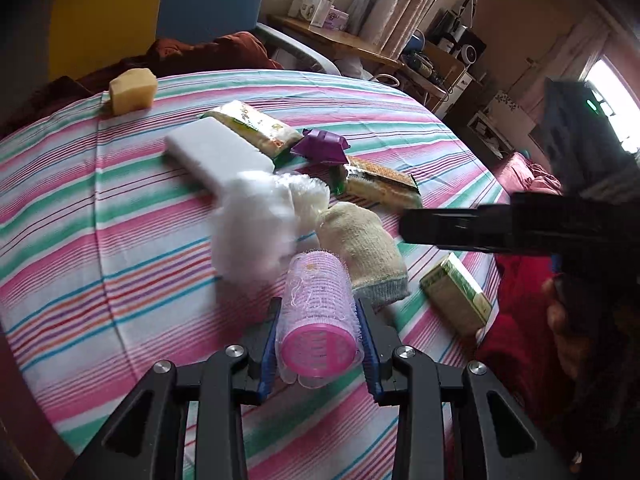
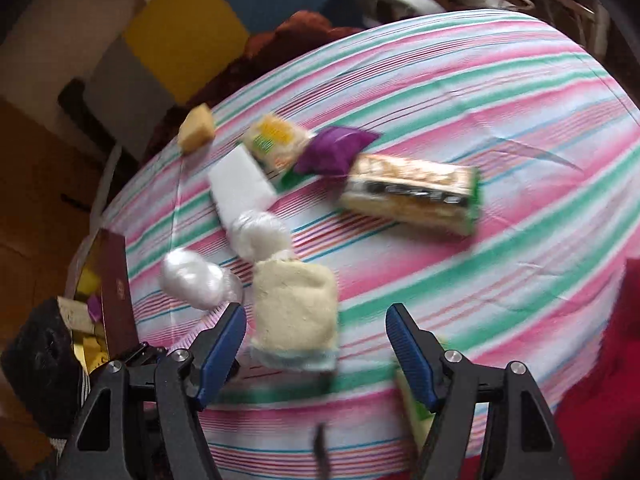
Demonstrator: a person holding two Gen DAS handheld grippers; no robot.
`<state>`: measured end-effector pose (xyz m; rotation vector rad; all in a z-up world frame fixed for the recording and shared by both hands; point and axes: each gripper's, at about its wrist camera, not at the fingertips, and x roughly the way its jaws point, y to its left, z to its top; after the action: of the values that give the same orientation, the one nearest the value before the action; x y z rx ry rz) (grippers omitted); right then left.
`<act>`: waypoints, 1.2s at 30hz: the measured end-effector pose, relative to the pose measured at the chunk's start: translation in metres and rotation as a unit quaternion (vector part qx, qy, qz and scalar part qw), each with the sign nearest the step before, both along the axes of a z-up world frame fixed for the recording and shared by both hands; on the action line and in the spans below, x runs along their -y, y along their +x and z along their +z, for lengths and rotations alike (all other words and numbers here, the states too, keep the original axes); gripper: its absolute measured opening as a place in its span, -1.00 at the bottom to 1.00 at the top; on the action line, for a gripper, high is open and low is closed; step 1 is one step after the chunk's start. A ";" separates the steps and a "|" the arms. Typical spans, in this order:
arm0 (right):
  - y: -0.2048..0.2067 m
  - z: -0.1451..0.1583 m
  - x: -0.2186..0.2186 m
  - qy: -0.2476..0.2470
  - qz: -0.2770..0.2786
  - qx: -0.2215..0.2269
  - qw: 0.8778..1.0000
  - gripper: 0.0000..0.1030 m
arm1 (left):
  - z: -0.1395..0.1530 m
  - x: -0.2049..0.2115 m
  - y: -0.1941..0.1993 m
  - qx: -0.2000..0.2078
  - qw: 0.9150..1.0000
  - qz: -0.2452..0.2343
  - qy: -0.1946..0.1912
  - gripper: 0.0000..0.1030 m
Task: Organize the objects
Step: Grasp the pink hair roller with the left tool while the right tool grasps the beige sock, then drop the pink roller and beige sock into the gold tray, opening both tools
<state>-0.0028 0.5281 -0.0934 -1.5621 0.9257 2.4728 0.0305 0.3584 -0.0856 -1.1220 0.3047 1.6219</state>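
Note:
My left gripper (image 1: 319, 320) is shut on a pink hair roller (image 1: 316, 316) and holds it over the striped cloth (image 1: 120, 208). My right gripper (image 2: 316, 332) is open and empty, just above a beige sock (image 2: 294, 312), which also shows in the left wrist view (image 1: 364, 256). Beside it lie a white fluffy bundle (image 1: 260, 220), a white foam block (image 1: 218, 154), a purple wrapper (image 1: 320, 146), two packaged sponges (image 1: 380, 186) (image 1: 256, 124) and a yellow sponge (image 1: 132, 90). The right gripper's body (image 1: 520, 228) shows at the right of the left wrist view.
A small green-and-white pack (image 1: 456, 294) lies near the table's right edge. A maroon box (image 2: 114, 296) holding small items stands at the table's left edge. Red fabric (image 1: 520, 320) lies to the right. A chair (image 1: 296, 48) and a cluttered desk (image 1: 340, 40) stand behind.

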 end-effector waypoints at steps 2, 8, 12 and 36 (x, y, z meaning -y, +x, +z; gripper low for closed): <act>-0.013 -0.009 0.013 -0.005 0.029 0.017 0.999 0.44 | 0.000 0.007 0.001 -0.004 1.000 0.000 0.001 -0.32; -0.025 -0.029 0.029 -0.013 0.056 0.040 0.998 0.03 | -0.002 0.028 -0.005 0.002 1.000 0.014 0.008 -0.32; -0.022 -0.032 0.022 -0.005 0.029 0.040 0.999 0.02 | -0.004 0.043 -0.003 0.003 1.000 0.018 0.011 -0.32; -0.014 0.030 0.047 0.014 0.045 -0.073 0.996 0.03 | 0.072 0.169 -0.034 -0.074 0.984 0.149 0.070 -0.32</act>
<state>-0.0170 0.4806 -0.0629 -1.4619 0.8518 2.6822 -0.0032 0.1899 -0.0140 -0.9734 0.1189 1.9645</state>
